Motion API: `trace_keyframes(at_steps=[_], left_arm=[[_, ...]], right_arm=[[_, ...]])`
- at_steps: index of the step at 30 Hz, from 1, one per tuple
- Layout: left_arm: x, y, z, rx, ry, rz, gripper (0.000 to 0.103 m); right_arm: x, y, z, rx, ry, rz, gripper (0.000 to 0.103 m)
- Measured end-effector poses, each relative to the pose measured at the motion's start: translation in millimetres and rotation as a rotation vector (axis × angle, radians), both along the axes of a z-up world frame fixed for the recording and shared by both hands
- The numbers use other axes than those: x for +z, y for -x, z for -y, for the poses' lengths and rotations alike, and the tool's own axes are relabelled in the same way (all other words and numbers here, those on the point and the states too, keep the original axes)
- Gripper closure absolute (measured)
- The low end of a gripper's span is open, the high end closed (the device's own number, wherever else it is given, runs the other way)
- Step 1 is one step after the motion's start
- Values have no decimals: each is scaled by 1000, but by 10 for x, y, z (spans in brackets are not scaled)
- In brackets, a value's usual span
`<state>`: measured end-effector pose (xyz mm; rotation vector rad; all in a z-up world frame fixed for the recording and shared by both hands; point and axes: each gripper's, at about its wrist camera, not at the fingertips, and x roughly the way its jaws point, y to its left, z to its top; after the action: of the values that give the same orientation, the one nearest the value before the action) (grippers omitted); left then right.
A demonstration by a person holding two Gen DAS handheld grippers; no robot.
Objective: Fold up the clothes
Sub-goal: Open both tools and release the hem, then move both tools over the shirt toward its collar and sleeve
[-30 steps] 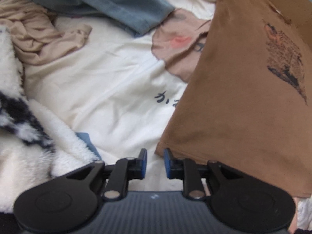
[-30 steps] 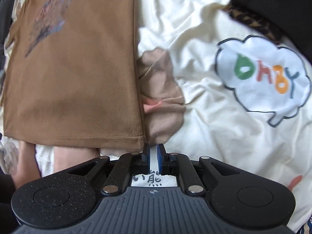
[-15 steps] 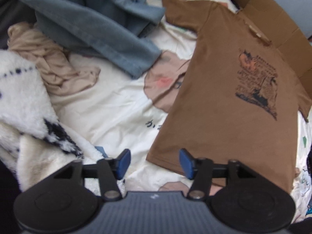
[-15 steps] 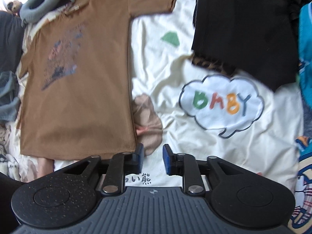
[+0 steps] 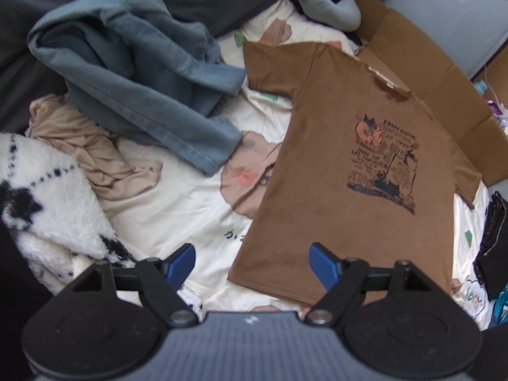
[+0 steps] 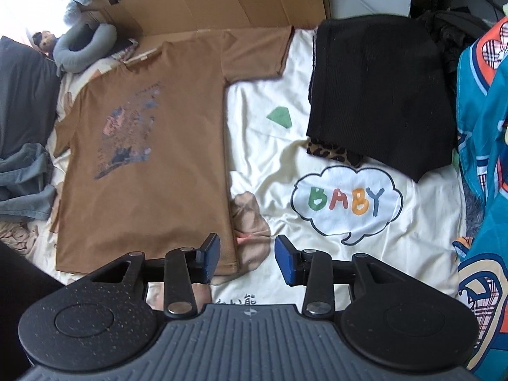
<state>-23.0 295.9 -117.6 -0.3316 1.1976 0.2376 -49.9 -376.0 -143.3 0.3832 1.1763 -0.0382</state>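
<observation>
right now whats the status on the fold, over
Left gripper and right gripper open, jaws just opened, nothing between. Brown t-shirt flat, unfolded. Blue garment beside it, clear.

Brown tee: spread flat, print side up, on cream bedsheet. Unfolded, both short sleeves out. Collar far, hem near. Dark graphic on chest.

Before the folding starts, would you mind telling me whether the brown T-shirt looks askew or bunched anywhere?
Nothing stands out: the brown T-shirt lies flat, print up, sleeves spread, hem straight. Only its collar end overlaps the cardboard rather than the printed sheet.
</observation>
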Motion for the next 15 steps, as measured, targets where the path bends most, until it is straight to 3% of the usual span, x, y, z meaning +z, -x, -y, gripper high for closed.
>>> trace_keyframes(at_steps=[8, 13, 15], left_arm=[[292, 59, -45, 11, 3, 43, 15], [406, 58, -60, 4, -2, 60, 12], [436, 53, -65, 4, -3, 65, 11]], right_arm=[[321, 97, -14, -24, -15, 72, 50], [475, 131, 17, -50, -13, 133, 36], [511, 137, 36, -63, -13, 146, 36]])
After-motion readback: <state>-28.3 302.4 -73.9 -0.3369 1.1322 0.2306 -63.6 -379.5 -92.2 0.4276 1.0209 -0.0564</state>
